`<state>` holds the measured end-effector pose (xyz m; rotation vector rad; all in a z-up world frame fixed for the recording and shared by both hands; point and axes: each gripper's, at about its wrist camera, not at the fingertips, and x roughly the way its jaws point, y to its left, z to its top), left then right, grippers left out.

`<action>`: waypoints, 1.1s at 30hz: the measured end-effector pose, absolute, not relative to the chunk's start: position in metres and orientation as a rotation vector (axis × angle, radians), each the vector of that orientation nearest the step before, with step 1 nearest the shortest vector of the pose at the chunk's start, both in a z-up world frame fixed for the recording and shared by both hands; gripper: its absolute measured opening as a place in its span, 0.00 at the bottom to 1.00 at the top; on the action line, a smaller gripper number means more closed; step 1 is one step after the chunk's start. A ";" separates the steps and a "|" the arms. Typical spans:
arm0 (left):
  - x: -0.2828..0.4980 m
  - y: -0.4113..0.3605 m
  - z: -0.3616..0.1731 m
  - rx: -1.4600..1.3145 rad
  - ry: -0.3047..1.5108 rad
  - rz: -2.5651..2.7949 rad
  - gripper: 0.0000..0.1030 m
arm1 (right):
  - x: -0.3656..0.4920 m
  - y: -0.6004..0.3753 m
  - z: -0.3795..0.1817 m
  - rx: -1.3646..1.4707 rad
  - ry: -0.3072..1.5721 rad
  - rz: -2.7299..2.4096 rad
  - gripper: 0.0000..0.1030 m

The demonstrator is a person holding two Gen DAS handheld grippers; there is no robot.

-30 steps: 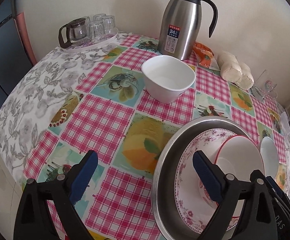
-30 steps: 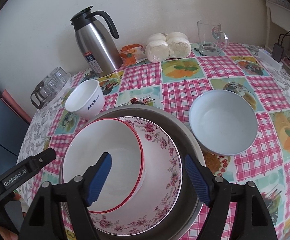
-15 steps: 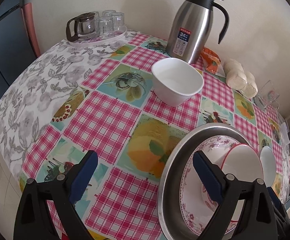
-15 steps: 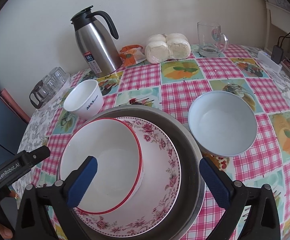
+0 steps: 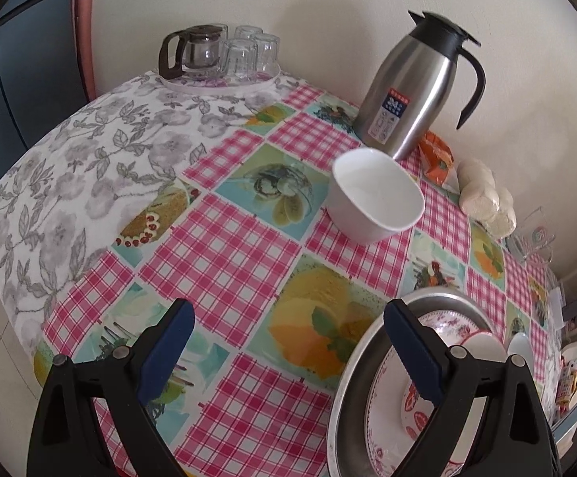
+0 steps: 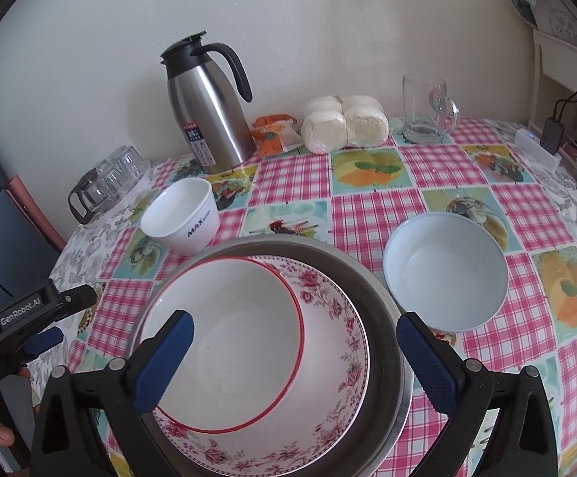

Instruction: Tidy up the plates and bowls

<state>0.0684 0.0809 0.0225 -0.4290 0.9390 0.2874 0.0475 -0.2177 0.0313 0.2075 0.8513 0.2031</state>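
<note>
The right gripper (image 6: 294, 357) hangs with jaws wide apart and empty over the red-rimmed bowl (image 6: 225, 342), nested in the floral plate (image 6: 328, 365) at lower centre. The left gripper (image 5: 288, 342) is likewise spread, holding nothing. Next the pale blue bowl (image 6: 445, 272) at right probably wants gripping by its rim, squarely, then lowering gently into the stack.

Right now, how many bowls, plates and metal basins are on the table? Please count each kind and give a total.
Bowls: 3, namely the red-rimmed bowl, the pale blue bowl and the white MAX bowl.
Plates: 1, the floral plate, under the red-rimmed bowl.
Metal basins: 1, the steel basin, holding the plate.
Total: 5
</note>
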 end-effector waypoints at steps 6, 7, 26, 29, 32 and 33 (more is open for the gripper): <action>0.069 0.088 0.039 -0.431 0.833 0.297 0.94 | 0.043 -0.212 0.047 0.241 0.797 0.244 1.00; 0.070 0.089 0.040 -0.428 0.828 0.297 0.94 | 0.043 -0.210 0.050 0.241 0.794 0.253 1.00; 0.105 0.140 0.015 -0.595 0.836 0.242 0.94 | 0.084 -0.165 0.077 0.255 0.852 0.361 1.00; 0.111 0.145 0.007 -0.619 0.856 0.232 0.94 | 0.097 -0.162 0.081 0.264 0.874 0.346 1.00; 0.117 0.146 0.001 -0.643 0.871 0.218 0.94 | 0.108 -0.159 0.080 0.247 0.896 0.309 1.00; 0.119 0.146 0.000 -0.653 0.873 0.213 0.94 | 0.112 -0.158 0.078 0.240 0.906 0.296 1.00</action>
